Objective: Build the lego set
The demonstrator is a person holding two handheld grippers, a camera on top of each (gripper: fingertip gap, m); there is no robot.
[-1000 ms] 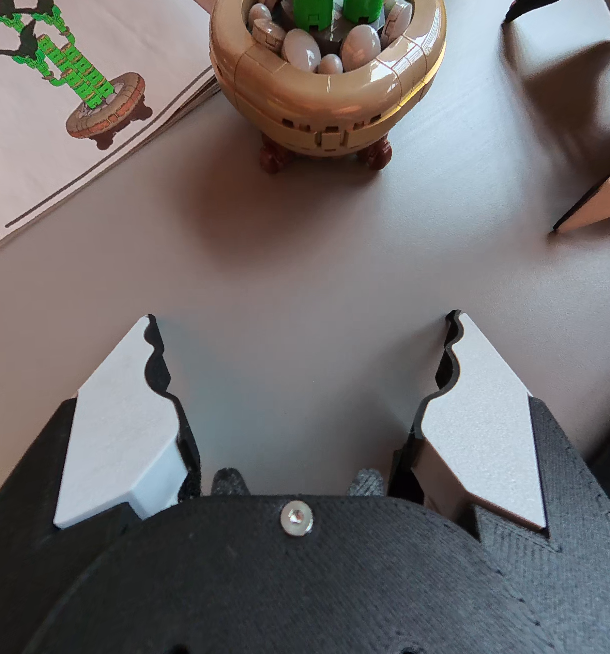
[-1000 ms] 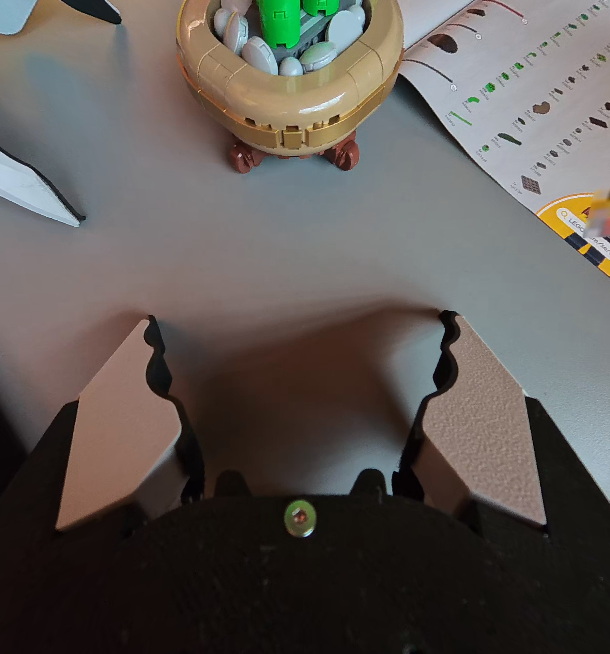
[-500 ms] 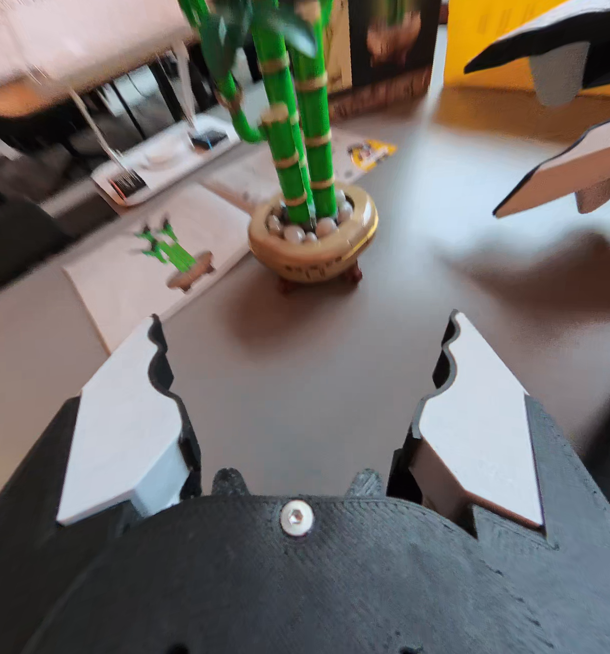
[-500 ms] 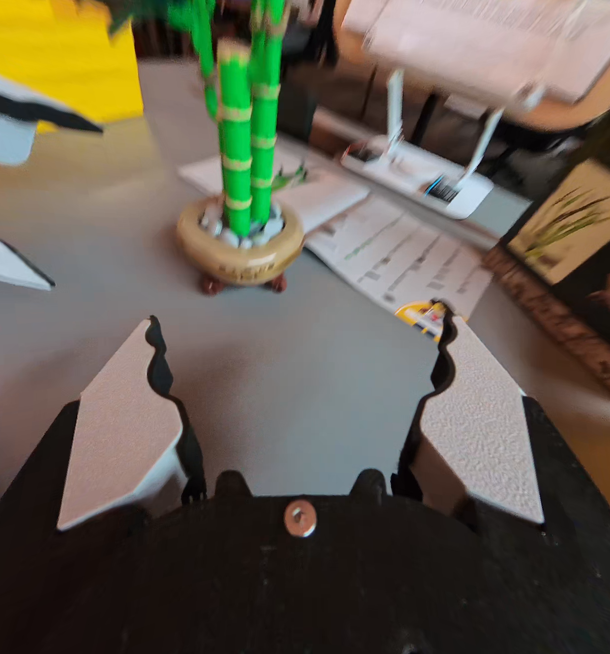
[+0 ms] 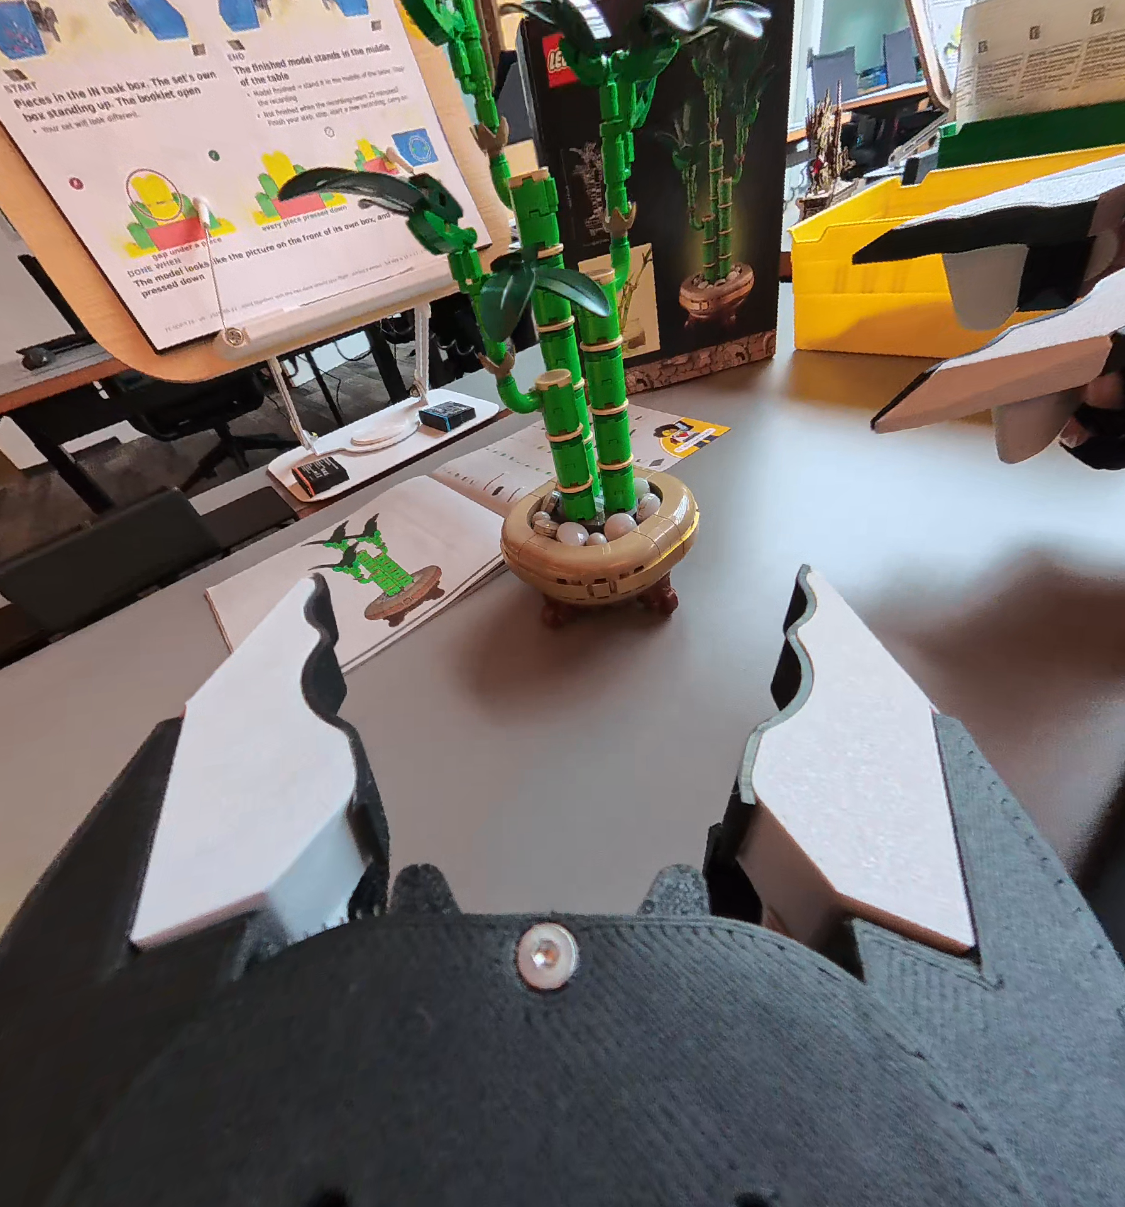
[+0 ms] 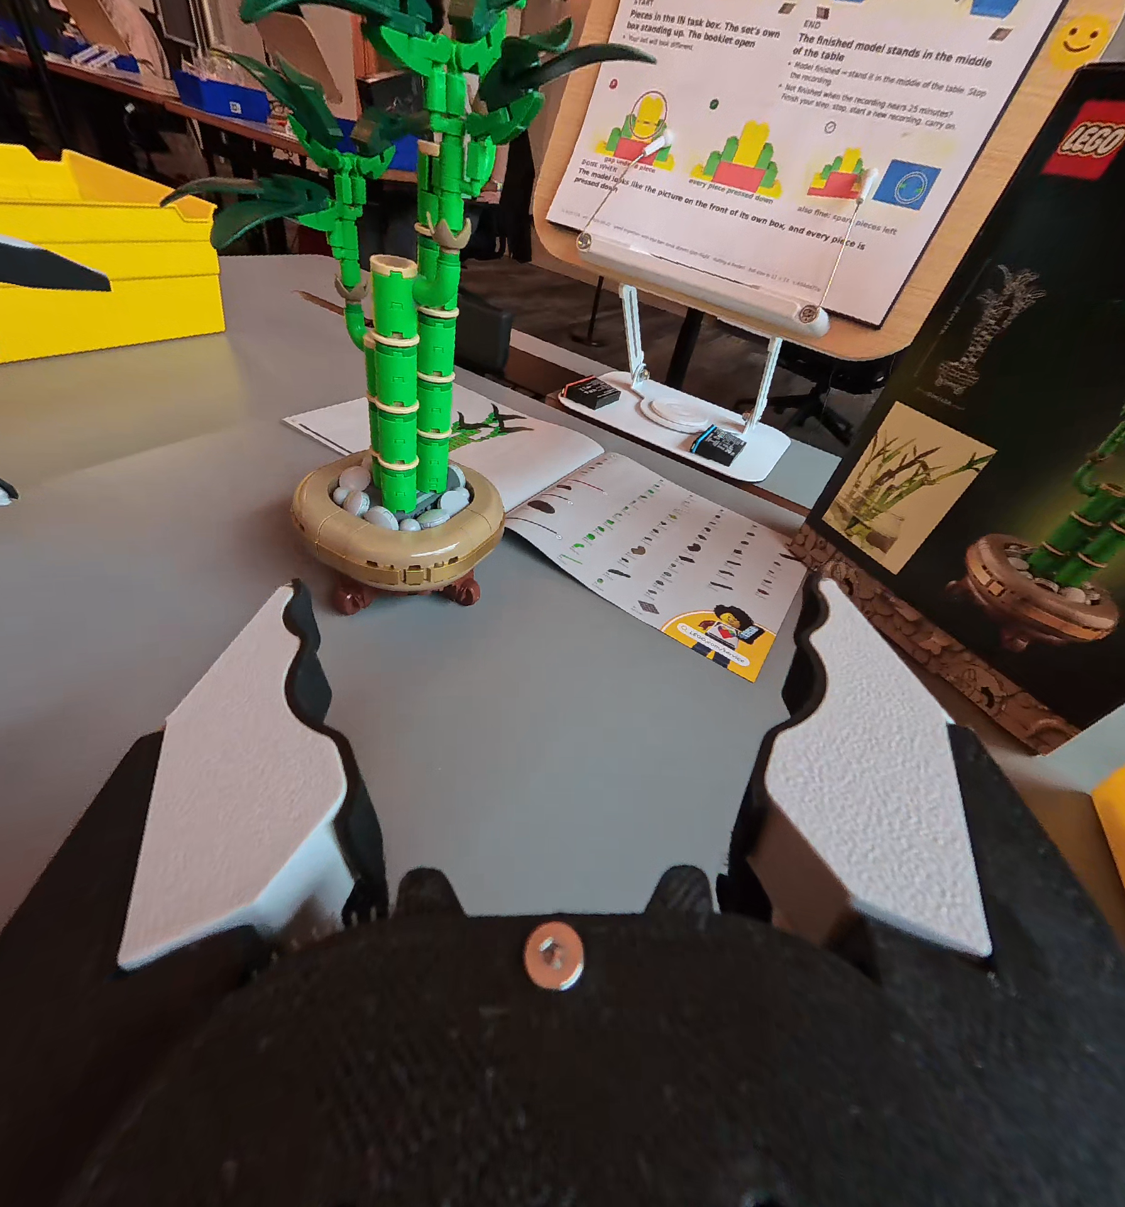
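A lego bamboo plant [image 5: 573, 392] with green stalks and dark leaves stands upright in a tan round pot [image 5: 599, 555] on brown feet, on the grey table [image 5: 547, 751]. It also shows in the right wrist view [image 6: 410, 392], with its pot [image 6: 396, 542]. My left gripper [image 5: 560, 588] is open and empty, a short way in front of the pot. My right gripper [image 6: 553, 594] is open and empty, in front of the pot and a little to its right. The right gripper also shows at the right edge of the left wrist view [image 5: 1004, 313].
An open instruction booklet [image 5: 390, 575] [image 6: 645, 542] lies behind and beside the pot. The set's dark box [image 5: 677, 196] [image 6: 1036, 424] stands upright at the back. A yellow bin [image 5: 873, 287] [image 6: 90, 261] sits on the table. A stand with an instruction sheet [image 6: 775, 130] stands beyond the table edge. From the left gripper's tips to the lego bamboo plant [image 5: 573, 392] is close to 11 centimetres.
Both grippers have tilted up and drawn back from the pot, so the whole plant and the room behind now show. Both stayed open and empty.
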